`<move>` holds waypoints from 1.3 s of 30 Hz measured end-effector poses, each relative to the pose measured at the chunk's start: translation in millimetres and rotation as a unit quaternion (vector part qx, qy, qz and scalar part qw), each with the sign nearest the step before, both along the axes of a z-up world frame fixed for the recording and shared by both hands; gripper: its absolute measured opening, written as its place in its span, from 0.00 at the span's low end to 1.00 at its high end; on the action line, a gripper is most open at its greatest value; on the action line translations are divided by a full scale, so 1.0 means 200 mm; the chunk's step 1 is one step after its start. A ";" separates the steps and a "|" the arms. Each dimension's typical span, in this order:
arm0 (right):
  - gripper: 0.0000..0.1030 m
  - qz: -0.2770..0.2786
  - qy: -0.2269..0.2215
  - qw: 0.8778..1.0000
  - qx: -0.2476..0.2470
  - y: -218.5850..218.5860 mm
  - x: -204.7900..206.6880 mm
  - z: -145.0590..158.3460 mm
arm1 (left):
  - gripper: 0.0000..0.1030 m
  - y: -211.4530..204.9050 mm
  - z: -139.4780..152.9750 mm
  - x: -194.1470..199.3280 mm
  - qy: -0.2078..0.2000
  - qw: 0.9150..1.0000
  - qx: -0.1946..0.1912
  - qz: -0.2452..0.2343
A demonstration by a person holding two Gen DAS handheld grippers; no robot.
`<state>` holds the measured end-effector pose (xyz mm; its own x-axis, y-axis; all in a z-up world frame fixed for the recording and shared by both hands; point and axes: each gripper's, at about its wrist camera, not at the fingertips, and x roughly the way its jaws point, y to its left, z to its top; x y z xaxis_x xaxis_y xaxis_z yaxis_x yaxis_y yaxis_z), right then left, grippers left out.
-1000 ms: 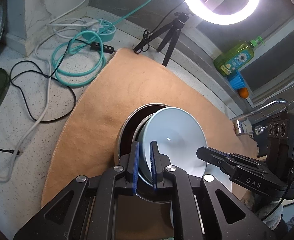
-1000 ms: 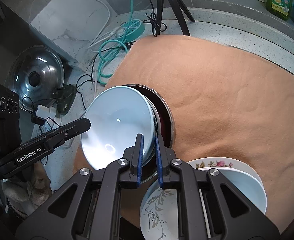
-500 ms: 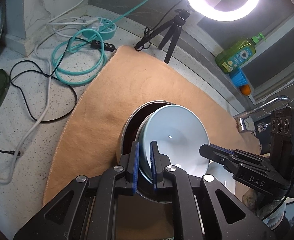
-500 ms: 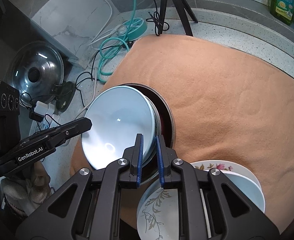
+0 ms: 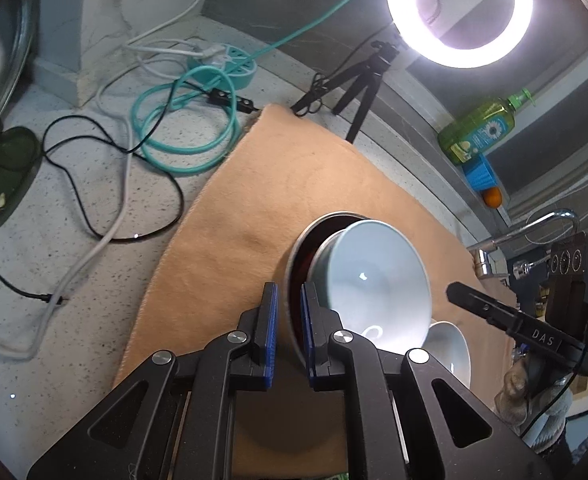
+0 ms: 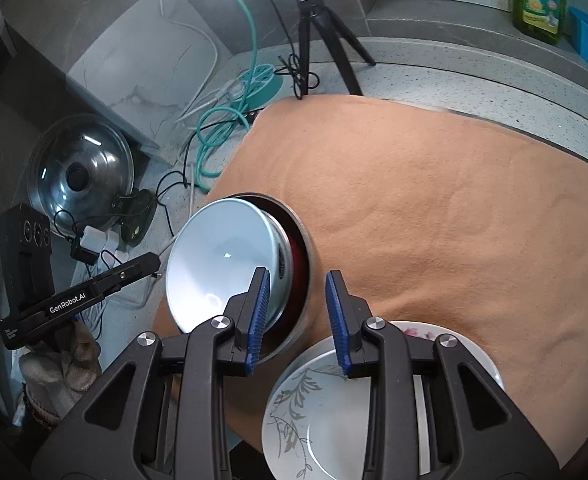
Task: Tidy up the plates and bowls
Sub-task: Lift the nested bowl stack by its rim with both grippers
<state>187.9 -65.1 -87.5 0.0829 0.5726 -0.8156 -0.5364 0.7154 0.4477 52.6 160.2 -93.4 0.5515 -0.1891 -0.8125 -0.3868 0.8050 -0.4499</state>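
A pale blue bowl (image 5: 373,280) (image 6: 218,256) sits tilted inside a metal bowl (image 5: 305,236) (image 6: 302,240) with a dark red inside, on a tan cloth (image 5: 254,200). My left gripper (image 5: 289,292) is shut. The pale rim lies just right of its fingers, and only the metal rim shows in the narrow gap. In the right wrist view its tip (image 6: 154,260) is just left of the pale bowl. My right gripper (image 6: 297,276) has its jaws opening. Its pads press on nothing, with the metal rim and cloth in the gap. A leaf-patterned plate (image 6: 313,420) lies below it on a flowered one (image 6: 413,330).
Teal and black cables (image 5: 186,140) and a power strip lie left of the cloth. A ring light (image 5: 457,12) on a tripod (image 5: 357,92) stands behind it. A green soap bottle (image 5: 477,132) and a faucet (image 5: 549,220) are at the right. A pot lid (image 6: 78,172) leans at the far left.
The right jaws have come apart and left the pale bowl's rim. The left fingers no longer straddle that rim; the bowl now lies to their right.
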 end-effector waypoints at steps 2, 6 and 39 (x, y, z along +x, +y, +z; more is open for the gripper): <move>0.29 -0.007 0.010 1.000 0.000 -0.02 0.02 -0.03 | 0.10 0.02 -0.03 -0.01 0.004 1.000 -0.011 0.005; 0.29 -0.011 0.024 1.000 -0.001 -0.02 0.03 -0.07 | 0.10 0.02 -0.05 -0.01 0.007 1.000 -0.024 0.005; 0.26 -0.011 0.056 0.998 -0.001 0.05 0.02 -0.18 | 0.10 0.00 -0.08 0.04 0.021 0.999 -0.016 -0.020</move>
<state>192.4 -54.9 -124.5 0.0034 0.5700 -0.8216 -0.4673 0.7273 0.5026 61.2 160.2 -108.6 0.5088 -0.2372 -0.8276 -0.3737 0.8051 -0.4606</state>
